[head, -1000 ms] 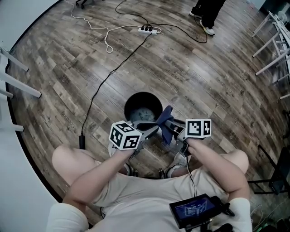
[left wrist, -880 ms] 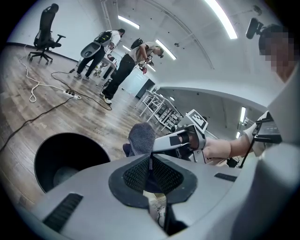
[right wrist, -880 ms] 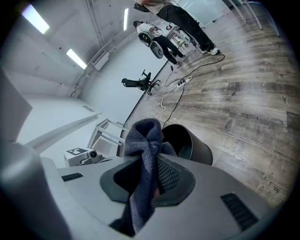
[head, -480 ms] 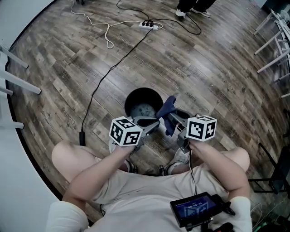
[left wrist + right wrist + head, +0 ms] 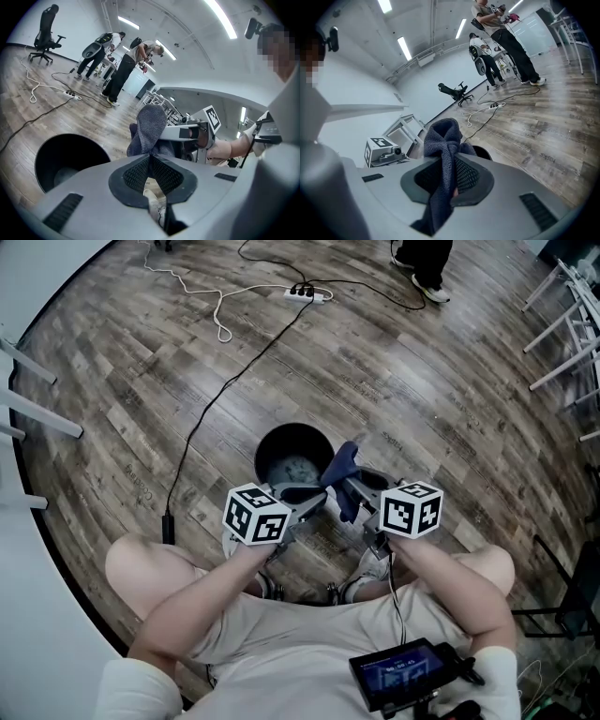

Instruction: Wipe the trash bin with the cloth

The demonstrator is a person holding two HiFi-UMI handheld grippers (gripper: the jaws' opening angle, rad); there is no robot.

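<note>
A black round trash bin [image 5: 292, 454] stands open on the wood floor in front of my feet. A dark blue cloth [image 5: 341, 474] hangs bunched in my right gripper [image 5: 347, 484], which is shut on it just right of the bin's near rim. In the right gripper view the cloth [image 5: 444, 140] sticks up and trails down between the pads, with the bin's edge [image 5: 483, 151] behind it. My left gripper [image 5: 317, 503] is shut with nothing in it, at the bin's near rim. Its own view shows the bin [image 5: 65, 159] on the left and the cloth [image 5: 150, 127] straight ahead.
A black cable [image 5: 217, 401] and a white cable run across the floor to a power strip [image 5: 307, 294] far off. A person's feet [image 5: 422, 268] stand at the top. White table legs [image 5: 42, 418] are on the left, chair legs [image 5: 562, 324] on the right.
Both grippers and the cloth stay almost where they were by the bin's near rim. The person's feet far off have shifted.
</note>
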